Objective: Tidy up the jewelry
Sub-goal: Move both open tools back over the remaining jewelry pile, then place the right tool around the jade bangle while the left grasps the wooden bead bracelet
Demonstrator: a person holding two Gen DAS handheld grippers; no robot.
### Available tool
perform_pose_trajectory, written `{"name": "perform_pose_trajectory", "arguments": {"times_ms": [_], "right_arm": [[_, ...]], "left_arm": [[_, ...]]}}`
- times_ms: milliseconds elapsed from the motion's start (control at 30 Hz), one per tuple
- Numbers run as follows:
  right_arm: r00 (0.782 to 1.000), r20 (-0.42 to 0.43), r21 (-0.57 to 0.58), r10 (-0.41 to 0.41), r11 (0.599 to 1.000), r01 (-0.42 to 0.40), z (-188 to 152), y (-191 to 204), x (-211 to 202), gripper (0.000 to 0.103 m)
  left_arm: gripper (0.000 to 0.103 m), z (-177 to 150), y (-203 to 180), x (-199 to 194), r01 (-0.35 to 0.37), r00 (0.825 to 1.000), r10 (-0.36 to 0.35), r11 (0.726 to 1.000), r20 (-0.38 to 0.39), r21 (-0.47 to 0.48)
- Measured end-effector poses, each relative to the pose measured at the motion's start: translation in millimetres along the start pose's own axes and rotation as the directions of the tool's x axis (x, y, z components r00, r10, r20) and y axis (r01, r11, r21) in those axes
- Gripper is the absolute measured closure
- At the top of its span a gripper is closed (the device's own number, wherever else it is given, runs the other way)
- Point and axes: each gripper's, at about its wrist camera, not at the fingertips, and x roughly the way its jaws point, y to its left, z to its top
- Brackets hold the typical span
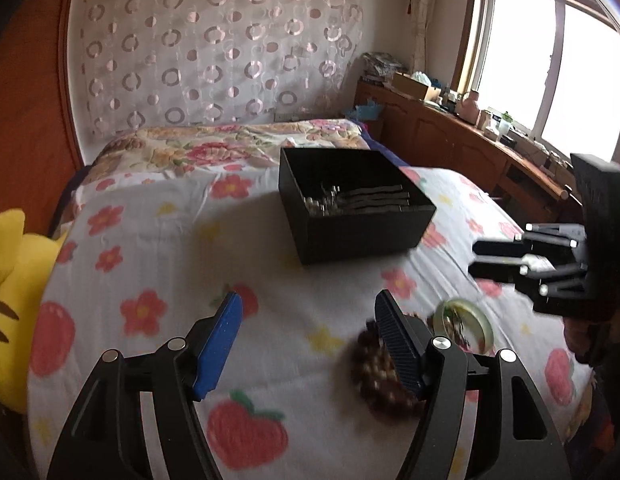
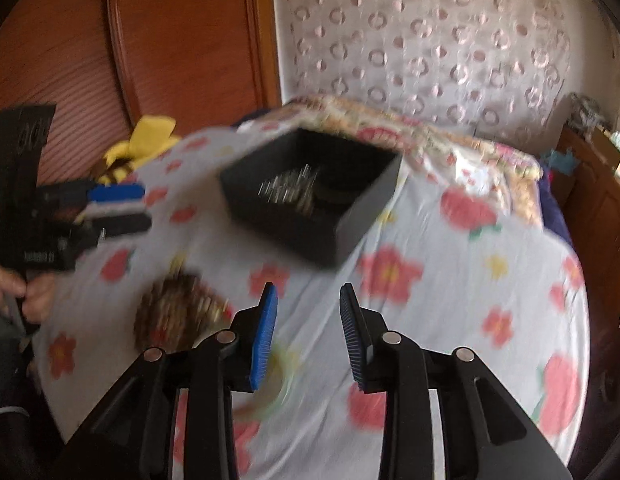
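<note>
The left tool [image 1: 307,342] stood open above the bed [image 1: 181,240], its blue pads well apart with nothing between them. A dark beaded bracelet [image 1: 374,372] lay on the flowered sheet just beside, and partly behind, its right finger. A pale green bangle [image 1: 466,322] rested close by on the sheet, a little farther toward the window side.

The right tool [image 2: 308,336] was also open — narrower than the left — and its pads gripped nothing; the right wrist view was blurred. Below its left finger a faint greenish ring shape showed on the sheet, too smeared to name for certain. The beaded bracelet [image 2: 177,312] lay to the left of that tool.

A black open box [image 1: 350,204] sat on the bed beyond both tools, holding silvery metal pieces — too small to tell apart. A yellow plush toy [image 1: 9,300] leaned at the bed's edge by the wooden headboard.
</note>
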Motion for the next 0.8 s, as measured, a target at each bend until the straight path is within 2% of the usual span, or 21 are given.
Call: {"name": "perform_pose_trajectory", "arguments": {"times_ms": [167,400,433,533,633,800], "right_arm": [[0.998,-0.059,0.005,0.002,1.0,-0.001,-22,9,7,0.076],[0.994,-0.103,0.007,-0.033,0.999,0.034,-33,13,10,0.083],[0.994,-0.105,0.014,-0.033,0.999,0.034,-33,13,9,0.089],[0.994,-0.103,-0.002,-0.039,0.999,0.039,-38,18,7,0.095],[0.995,-0.091,-0.012,-0.045,0.999,0.045,-43,24,-1,0.095],[0.996,-0.041,-0.005,-0.076,0.997,0.076,-52,24,-26,0.095]], "left_arm": [[0.037,-16,1,-1,-0.012,0.999,0.012,1.0,-0.03,-0.011],[0.037,-33,-4,-14,-0.008,0.999,0.007,1.0,-0.04,-0.021],[0.037,-35,-5,-16,-0.007,0.999,0.007,1.0,-0.039,-0.019],[0.037,-43,-12,-20,0.011,0.999,-0.012,1.0,-0.038,-0.016],[0.031,-48,-12,-14,0.019,0.998,-0.022,0.999,-0.064,-0.039],[0.03,-49,-18,-16,0.006,0.998,-0.007,1.0,-0.058,-0.021]]}}
